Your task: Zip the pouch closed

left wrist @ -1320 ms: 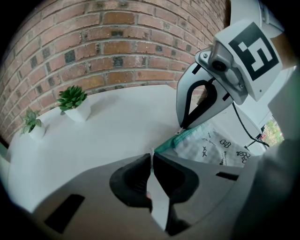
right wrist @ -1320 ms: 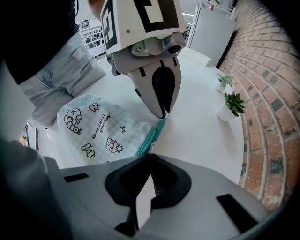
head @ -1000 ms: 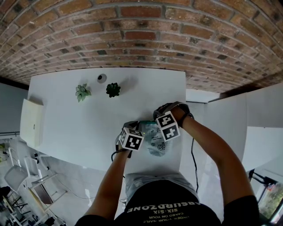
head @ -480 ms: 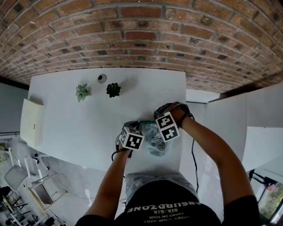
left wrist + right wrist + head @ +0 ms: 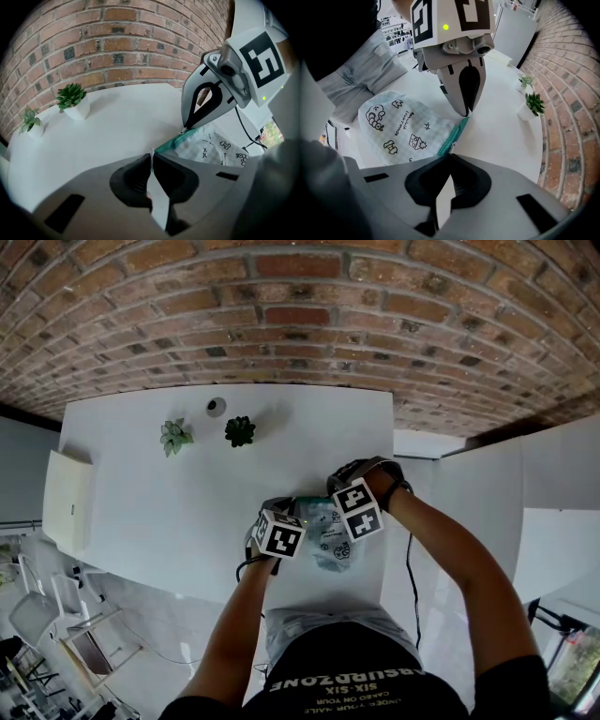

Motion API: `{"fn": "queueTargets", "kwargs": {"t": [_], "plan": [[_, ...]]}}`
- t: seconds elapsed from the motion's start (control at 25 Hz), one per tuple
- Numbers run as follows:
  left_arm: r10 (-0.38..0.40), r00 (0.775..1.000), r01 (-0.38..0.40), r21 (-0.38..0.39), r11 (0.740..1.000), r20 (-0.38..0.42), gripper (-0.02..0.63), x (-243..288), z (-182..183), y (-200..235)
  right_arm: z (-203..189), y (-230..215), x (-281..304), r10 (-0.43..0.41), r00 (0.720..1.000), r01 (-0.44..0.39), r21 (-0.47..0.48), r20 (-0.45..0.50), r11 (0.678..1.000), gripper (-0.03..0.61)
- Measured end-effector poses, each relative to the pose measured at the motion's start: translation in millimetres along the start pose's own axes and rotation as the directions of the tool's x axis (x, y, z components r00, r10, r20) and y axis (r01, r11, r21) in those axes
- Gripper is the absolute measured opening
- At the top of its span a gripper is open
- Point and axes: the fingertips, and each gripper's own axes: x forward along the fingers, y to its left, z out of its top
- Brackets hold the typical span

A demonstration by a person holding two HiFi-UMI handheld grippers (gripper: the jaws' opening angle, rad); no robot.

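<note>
The printed pouch (image 5: 334, 545) lies flat at the near edge of the white worktop (image 5: 187, 493), with the dark green potted plant (image 5: 240, 430) well apart from it toward the brick wall. My left gripper (image 5: 151, 155) has its fingers (image 5: 131, 180) pinched on the pouch at one end of the teal zipper (image 5: 453, 133). My right gripper (image 5: 449, 156) has its fingers closed tight at the other end, I judge on the slider pull, though it is too small to make out. Both holds look set. I can't tell whether the teeth between them are joined, so I'd count the closing run as unconfirmed.
</note>
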Motion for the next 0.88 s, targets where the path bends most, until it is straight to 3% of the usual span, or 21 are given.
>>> {"fn": "queueTargets", "kwargs": {"t": [0.88], "plan": [[0.003,1.000,-0.003,-0.007,1.000,-0.002,0.025,-0.7,-0.3,-1.1,-2.2,7.8,-3.4,0.014,1.000,-0.014,0.010,-0.016,1.000,-0.002]]}}
